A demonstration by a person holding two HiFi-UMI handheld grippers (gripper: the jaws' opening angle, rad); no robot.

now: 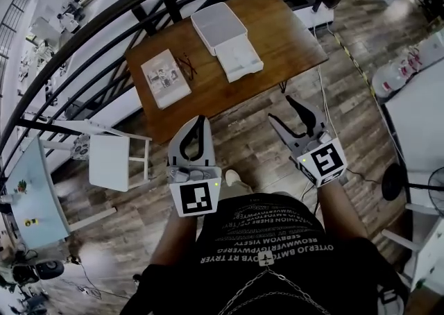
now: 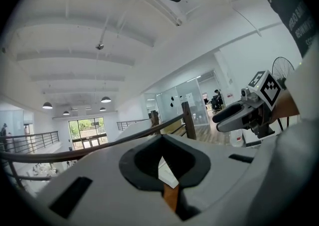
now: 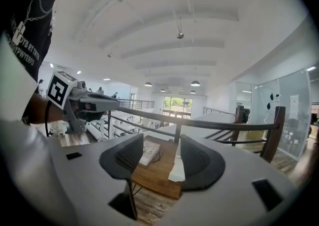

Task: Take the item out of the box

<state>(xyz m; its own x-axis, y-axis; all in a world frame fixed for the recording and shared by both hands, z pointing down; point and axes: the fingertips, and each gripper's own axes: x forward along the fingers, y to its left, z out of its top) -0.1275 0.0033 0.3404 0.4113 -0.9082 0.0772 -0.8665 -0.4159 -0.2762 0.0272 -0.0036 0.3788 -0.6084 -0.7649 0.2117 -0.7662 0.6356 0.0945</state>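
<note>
Wooden table (image 1: 291,43) beside the black railing (image 1: 104,22) bears the white box (image 1: 218,26), which adjoins a second white, tray-like piece (image 1: 241,62). A booklet (image 1: 165,78) and a pair of eyeglasses (image 1: 187,65) lie toward the head view's left, and whether any item lies in the box cannot be made out. Both grippers are held over the plank floor short of the table's near edge, well apart from the box: the left gripper (image 1: 202,121) has its jaws tip to tip with nothing gripped, while the right gripper (image 1: 281,108) has its jaws spread wide and empty.
</note>
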